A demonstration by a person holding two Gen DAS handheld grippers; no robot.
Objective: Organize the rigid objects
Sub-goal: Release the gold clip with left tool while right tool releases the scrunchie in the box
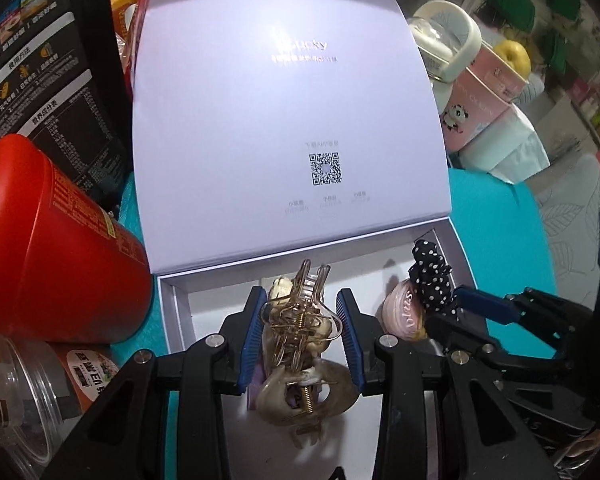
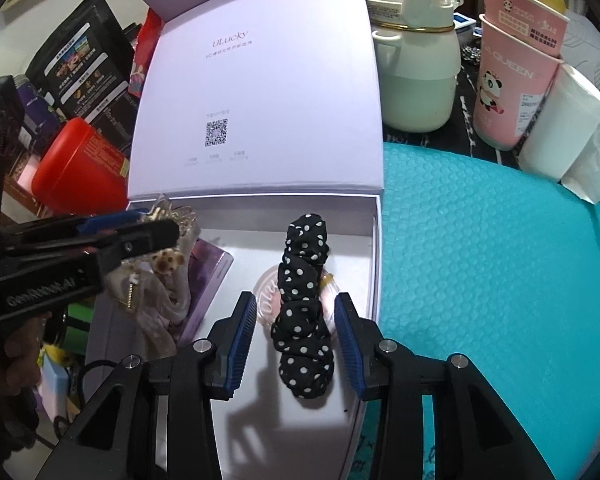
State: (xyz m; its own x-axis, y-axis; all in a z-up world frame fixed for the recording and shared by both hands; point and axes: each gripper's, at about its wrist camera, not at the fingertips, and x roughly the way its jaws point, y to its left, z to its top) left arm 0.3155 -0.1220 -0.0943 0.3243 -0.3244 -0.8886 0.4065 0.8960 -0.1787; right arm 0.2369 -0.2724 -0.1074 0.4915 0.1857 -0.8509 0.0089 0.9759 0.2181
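A white box [image 1: 173, 312] stands open on the teal mat, its lid upright behind it. My left gripper [image 1: 300, 295] is shut on a clear and gold hair claw [image 1: 300, 312], held just over the box's left half. A beige claw [image 1: 300, 398] and a purple card [image 2: 209, 280] lie beneath it. In the box's [image 2: 376, 256] right half, a black polka-dot hair clip [image 2: 304, 320] rests across a pink round compact [image 2: 265, 300]. My right gripper [image 2: 295, 299] is open, with its pads either side of the clip and gaps on both sides. The left gripper [image 2: 156, 230] shows at that view's left.
A red tin [image 1: 52, 248], a clear jar [image 1: 20, 392] and a black package [image 1: 48, 80] crowd the box's left side. Behind right stand a white kettle [image 2: 416, 72], pink paper cups [image 2: 512, 80] and a paper roll [image 2: 568, 132]. The teal bubble mat [image 2: 500, 280] spreads right of the box.
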